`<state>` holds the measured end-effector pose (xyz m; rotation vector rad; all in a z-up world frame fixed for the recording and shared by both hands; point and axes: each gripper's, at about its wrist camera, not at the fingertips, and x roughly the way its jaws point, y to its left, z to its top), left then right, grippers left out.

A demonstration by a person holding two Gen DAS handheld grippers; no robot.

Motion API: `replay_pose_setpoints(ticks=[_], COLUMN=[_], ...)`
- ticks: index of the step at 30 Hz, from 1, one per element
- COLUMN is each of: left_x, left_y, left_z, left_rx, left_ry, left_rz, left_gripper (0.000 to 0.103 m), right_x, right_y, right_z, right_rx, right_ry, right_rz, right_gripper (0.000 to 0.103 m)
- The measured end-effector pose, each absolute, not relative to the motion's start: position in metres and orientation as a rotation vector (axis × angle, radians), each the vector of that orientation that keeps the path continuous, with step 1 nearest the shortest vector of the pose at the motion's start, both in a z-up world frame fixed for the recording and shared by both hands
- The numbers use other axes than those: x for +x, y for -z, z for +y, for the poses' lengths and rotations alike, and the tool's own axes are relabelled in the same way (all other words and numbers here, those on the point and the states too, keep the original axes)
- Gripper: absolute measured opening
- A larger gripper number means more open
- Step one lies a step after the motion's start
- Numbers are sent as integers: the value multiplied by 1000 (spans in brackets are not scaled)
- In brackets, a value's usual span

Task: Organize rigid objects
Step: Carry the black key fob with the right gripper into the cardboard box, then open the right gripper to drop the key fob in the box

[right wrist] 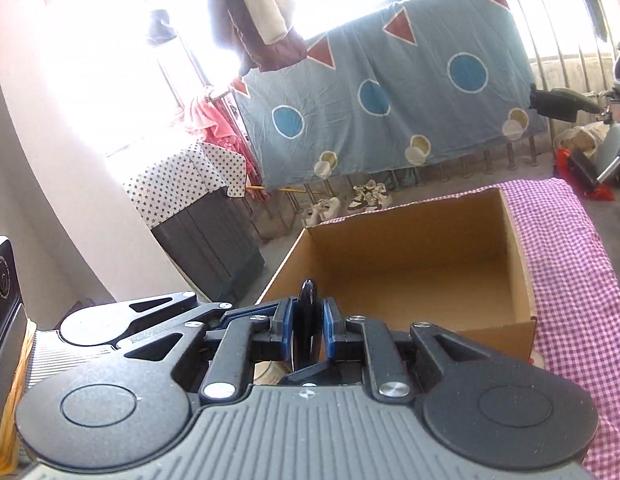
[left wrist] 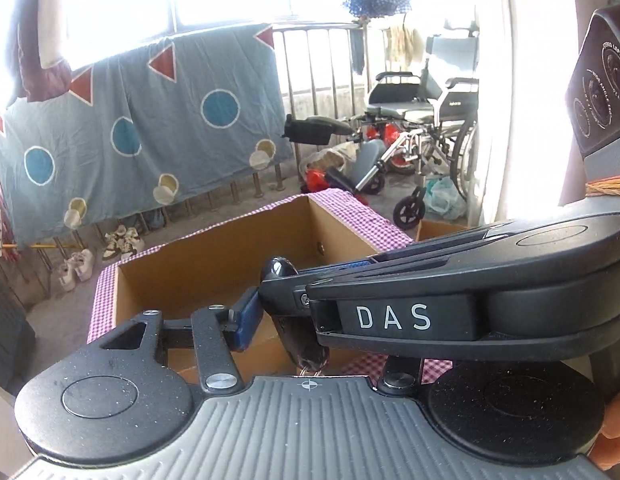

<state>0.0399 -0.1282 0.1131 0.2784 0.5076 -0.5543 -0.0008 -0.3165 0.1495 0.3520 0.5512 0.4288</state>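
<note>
The right gripper (right wrist: 305,330) pinches a dark glossy object (right wrist: 306,320) at lower centre, its fingers narrow around it above the cardboard box (right wrist: 410,264) — a drop comes next, judging so — while the left gripper's (left wrist: 269,316) grip cannot be told.

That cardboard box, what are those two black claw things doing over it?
A person holds a claw in each hand. The right claw is pinching a small, shiny black object between its blue pads, just above the near edge of the open cardboard box. The left claw sits right next to it, and the right one reaches across its view. The box rests on a pink checked cloth. What lies at its bottom is not clearly visible.
</note>
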Motion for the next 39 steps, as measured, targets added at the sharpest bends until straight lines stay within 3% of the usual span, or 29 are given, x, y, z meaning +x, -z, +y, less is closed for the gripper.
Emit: replay_pose_setpoints(ticks=[7, 12, 19, 30, 39], left_x=[123, 181, 224, 244, 235], left_y=[-131, -97, -58, -53, -68], left_z=[-102, -82, -82, -80, -70], left_rx=[274, 271, 327, 331, 263], left_ry=[431, 394, 353, 314, 343], left_rz=[632, 799, 897, 932, 912], left_gripper=[51, 51, 51, 52, 55], right_x=[107, 188, 253, 293, 292], right_y=[-171, -130, -70, -23, -26], right_z=[-272, -253, -247, -231, -247], right_rx=[405, 498, 578, 514, 563], right_ry=[-594, -608, -556, -472, -414], right_rz=[721, 951, 1130, 1213, 1164], right_gripper=[17, 17, 17, 18, 20])
